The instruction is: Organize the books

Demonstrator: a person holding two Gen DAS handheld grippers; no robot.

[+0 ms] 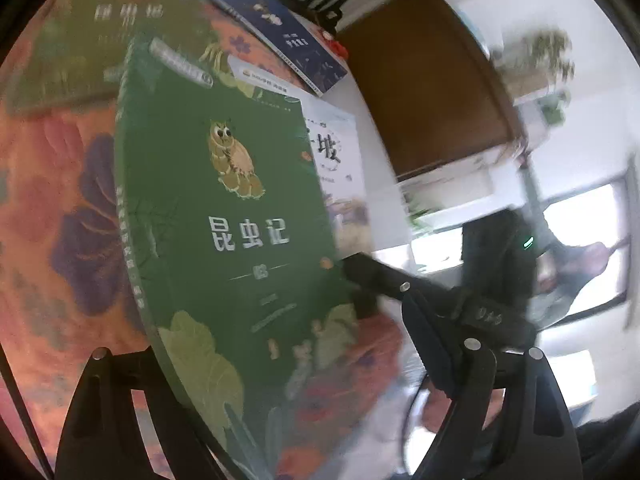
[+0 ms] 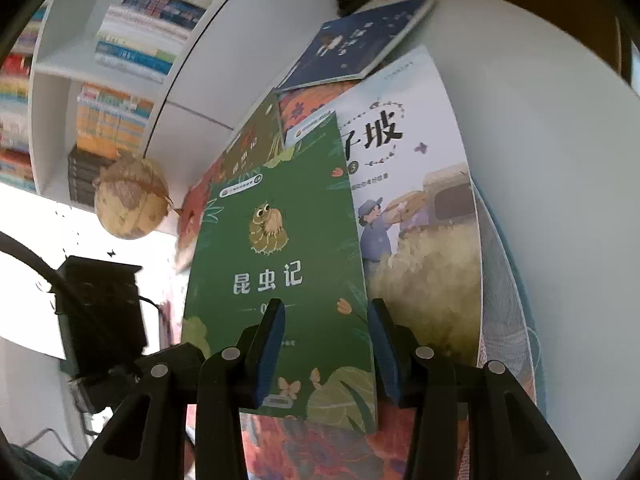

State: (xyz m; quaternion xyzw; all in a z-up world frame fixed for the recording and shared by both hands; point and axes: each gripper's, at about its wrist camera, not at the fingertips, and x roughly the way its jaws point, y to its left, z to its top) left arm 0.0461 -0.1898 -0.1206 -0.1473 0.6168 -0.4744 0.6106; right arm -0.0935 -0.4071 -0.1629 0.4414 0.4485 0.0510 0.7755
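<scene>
Right tongs point(image 2: 326, 344) gripping green book point(image 2: 280, 264) (owl cover), left tongs point(image 1: 316, 412) open

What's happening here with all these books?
A person is sorting books with two hand-held grippers. The right hand-held gripper grips the lower edge of a green book with an owl-like creature on its cover, holding it tilted above a floral cloth. The left hand-held gripper is open around it. A pale illustrated book and a dark blue book lie behind.

Daylight blows out the window point(image 1: 576, 240); fisheye edges bend, perhaps motion-blurred throughout.
</scene>
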